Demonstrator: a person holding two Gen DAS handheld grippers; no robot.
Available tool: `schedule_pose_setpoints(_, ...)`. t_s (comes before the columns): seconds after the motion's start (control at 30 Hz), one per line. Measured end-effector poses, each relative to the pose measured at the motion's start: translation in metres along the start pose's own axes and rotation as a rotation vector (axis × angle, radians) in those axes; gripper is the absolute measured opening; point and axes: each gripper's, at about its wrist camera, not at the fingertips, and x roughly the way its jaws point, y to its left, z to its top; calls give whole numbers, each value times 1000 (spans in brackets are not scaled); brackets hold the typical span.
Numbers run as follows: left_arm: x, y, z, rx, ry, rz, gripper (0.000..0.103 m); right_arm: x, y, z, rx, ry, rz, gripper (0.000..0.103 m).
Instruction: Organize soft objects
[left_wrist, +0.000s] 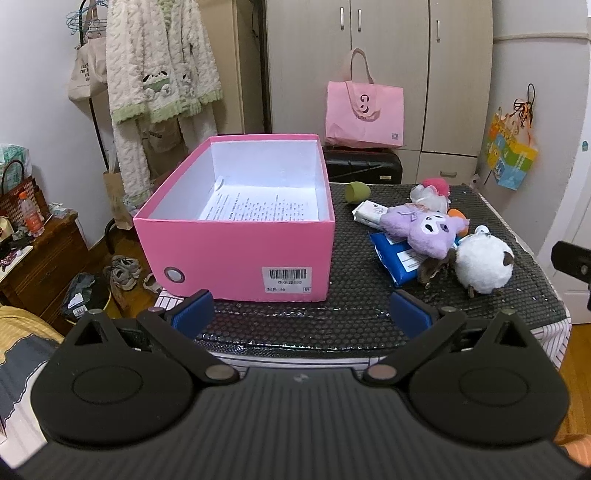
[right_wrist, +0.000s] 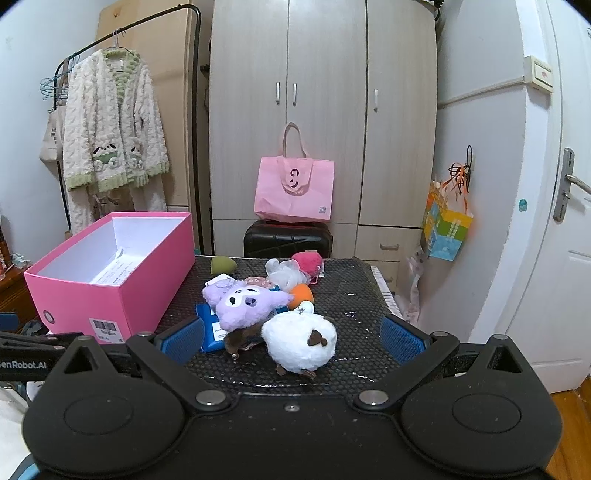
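The right gripper (right_wrist: 291, 334), spread wide and empty, sits right at the white plush (right_wrist: 300, 341), with the pink box (right_wrist: 110, 291) off to its left, so it's way closer than the left gripper (left_wrist: 301, 314), also spread wide and facing the box.

Even, soft indoor light; sharp focus; faint shadows; strong fisheye bending and dark corners.

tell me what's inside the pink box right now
Inside the pink box only a printed paper sheet lies on the white floor; no toys are in it. The near wall hides the floor strip just behind it.
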Motion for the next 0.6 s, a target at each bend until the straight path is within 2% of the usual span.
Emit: schedule_pose_setpoints(0.6,3,2,-1,18,12,18,103,5,-2,-3,-2,14,-7,103)
